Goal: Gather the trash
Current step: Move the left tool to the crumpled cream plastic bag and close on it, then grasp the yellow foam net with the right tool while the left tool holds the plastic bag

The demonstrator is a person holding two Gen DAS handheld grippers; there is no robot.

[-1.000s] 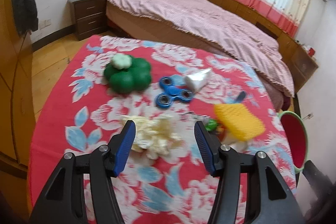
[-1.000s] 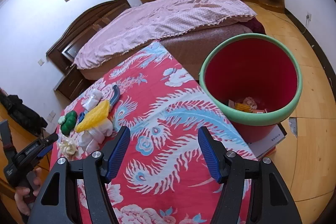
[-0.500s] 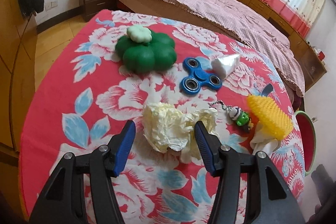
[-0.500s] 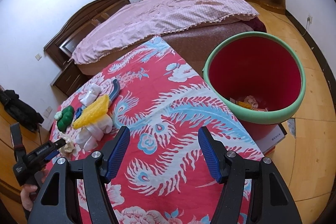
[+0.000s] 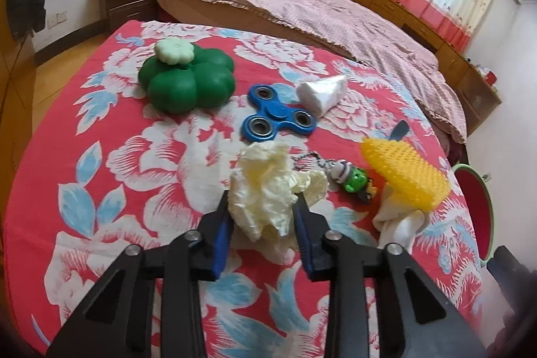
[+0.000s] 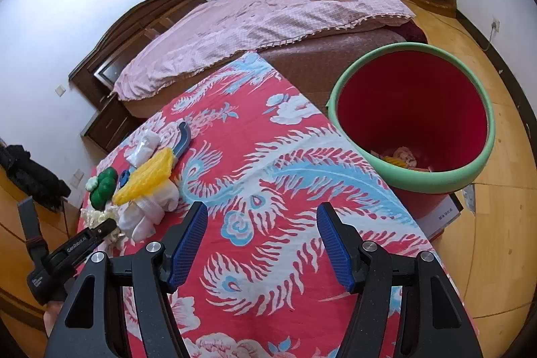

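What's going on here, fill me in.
A person is clearing trash off a table with a gripper in each hand. The left gripper has its fingers against both sides of the crumpled yellowish paper on the floral tablecloth. The right gripper hangs open and empty above the cloth, near the red bin that already holds some scraps. Another white paper wad lies beside the blue spinner.

Soft even daylight, faint shadows, sharp centre, strong fisheye bending, dark vignetted corners
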